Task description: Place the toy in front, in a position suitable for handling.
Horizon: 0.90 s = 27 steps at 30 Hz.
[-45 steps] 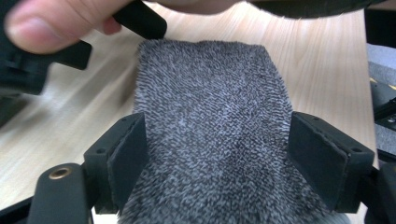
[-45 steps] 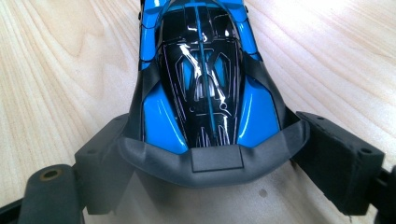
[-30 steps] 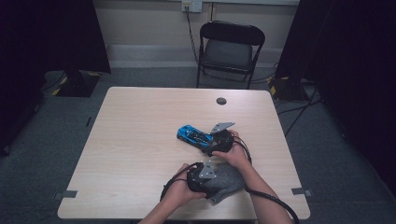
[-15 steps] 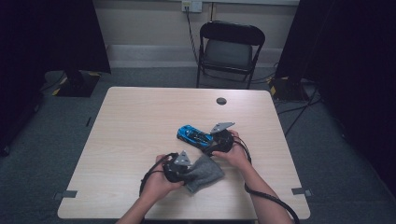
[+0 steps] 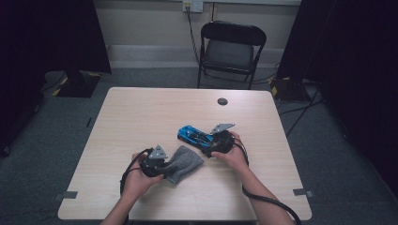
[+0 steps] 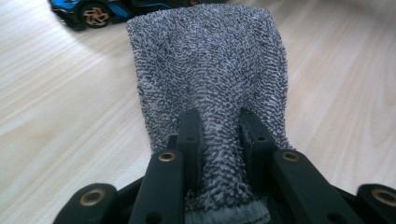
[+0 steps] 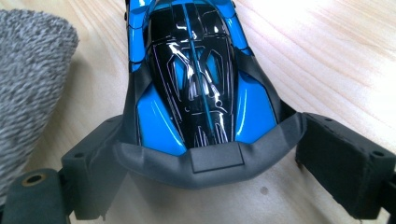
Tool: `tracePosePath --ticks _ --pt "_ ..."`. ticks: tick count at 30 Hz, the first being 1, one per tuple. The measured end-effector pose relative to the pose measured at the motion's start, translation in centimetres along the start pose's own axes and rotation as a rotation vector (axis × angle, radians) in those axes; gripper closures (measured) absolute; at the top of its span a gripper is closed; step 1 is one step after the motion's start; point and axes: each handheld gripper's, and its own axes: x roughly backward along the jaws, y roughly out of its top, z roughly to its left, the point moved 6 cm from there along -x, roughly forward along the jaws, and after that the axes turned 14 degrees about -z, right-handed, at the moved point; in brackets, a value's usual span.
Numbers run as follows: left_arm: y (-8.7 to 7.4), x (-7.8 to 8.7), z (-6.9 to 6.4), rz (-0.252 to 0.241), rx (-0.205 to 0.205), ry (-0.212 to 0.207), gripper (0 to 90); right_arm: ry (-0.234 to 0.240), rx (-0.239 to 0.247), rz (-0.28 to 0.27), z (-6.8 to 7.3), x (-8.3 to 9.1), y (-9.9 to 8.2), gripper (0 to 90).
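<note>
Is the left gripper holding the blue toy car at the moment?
No, the left gripper is clamped on the grey cloth; the blue toy car lies beyond.

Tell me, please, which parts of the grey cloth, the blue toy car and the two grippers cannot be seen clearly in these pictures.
- Grey cloth: the pinched end, left gripper view, hidden between the black fingers.
- Blue toy car: front cut off by the top edge, right gripper view.
- Right gripper: jaw contact with the car, high view, too small.
- Left gripper: fingertips, high view, covered by the cloth.
</note>
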Motion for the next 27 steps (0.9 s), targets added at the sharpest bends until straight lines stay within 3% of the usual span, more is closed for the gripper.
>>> tracePosePath --ticks 5,11,12,16,21,24,27 --pt "-0.3 -0.3 0.0 0.001 0.002 0.002 70.8 -0.020 -0.005 0.001 0.3 -0.3 0.2 10.8" --pt "-0.5 -0.6 -0.1 -0.020 0.005 -0.003 64.1 0.009 0.007 -0.018 0.5 -0.2 0.3 19.9" --pt "-0.5 -0.7 -0.1 -0.029 0.002 -0.002 54.6 0.011 0.007 -0.019 0.5 -0.2 0.3 20.1" --pt "-0.1 -0.8 -0.2 -0.048 -0.005 0.015 39.9 0.010 0.006 -0.020 0.5 -0.2 0.3 20.2" --pt "-0.4 -1.4 -0.5 -0.051 -0.014 0.021 37.1 0.009 0.007 -0.020 0.5 -0.2 0.2 20.2" --pt "-0.8 -1.6 -0.7 -0.046 -0.080 0.030 36.8 0.008 0.006 -0.020 0.5 -0.2 0.2 20.3" --pt "-1.0 -1.7 -0.8 -0.041 -0.106 0.038 36.3 0.008 0.007 -0.020 0.5 -0.2 0.2 20.3"
